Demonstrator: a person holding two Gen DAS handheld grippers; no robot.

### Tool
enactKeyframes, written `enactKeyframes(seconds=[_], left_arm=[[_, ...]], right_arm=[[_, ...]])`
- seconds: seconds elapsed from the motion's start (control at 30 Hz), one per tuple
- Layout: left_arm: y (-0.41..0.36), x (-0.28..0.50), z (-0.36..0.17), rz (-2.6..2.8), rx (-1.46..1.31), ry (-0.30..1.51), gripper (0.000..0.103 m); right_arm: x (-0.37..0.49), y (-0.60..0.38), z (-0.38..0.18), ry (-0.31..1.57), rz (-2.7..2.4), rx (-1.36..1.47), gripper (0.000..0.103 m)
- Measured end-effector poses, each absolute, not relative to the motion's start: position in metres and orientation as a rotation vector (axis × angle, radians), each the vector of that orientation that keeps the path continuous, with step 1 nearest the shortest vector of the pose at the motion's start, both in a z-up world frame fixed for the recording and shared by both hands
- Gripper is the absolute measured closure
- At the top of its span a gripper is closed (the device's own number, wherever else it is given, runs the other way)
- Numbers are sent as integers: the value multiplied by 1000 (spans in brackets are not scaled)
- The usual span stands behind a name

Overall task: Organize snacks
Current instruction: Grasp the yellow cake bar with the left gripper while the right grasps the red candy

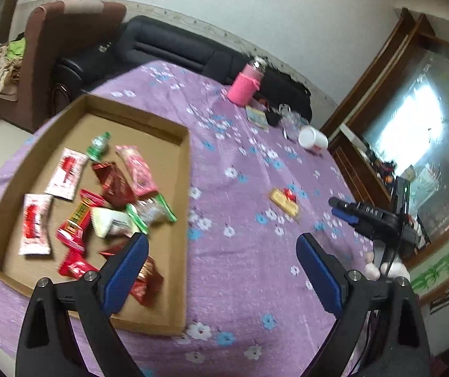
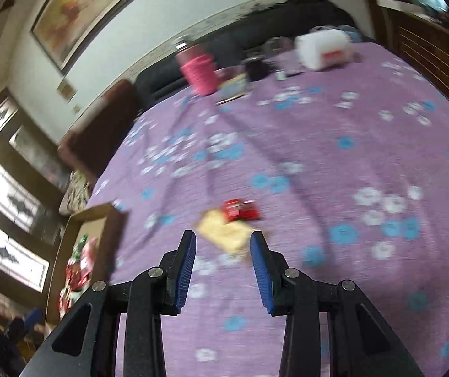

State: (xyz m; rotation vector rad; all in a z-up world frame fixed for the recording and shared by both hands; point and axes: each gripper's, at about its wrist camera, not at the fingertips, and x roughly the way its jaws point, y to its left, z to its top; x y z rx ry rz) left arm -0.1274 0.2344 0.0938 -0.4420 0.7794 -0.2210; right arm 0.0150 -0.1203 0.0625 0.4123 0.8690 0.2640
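Many snacks (image 1: 111,201) are piled in the box (image 1: 184,169) on the table (image 1: 243,251), and the left claw (image 1: 221,264) is held wide with nothing in it, partly over the box. One yellow and red snack (image 2: 227,223) is left on the purple cloth (image 2: 334,144). The right claw (image 2: 223,245) is held partly apart just above it, and nothing is gripped.
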Motion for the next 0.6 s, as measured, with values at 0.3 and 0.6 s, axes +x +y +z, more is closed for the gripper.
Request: enactKeyframes(seconds=[0.3, 0.6], left_arm=[[212, -127, 88, -245, -400, 815, 8], [212, -126, 88, -241, -394, 818, 8]], right_arm=[[49, -110, 39, 910, 311, 414, 64], [70, -74, 5, 1065, 489, 494, 64]])
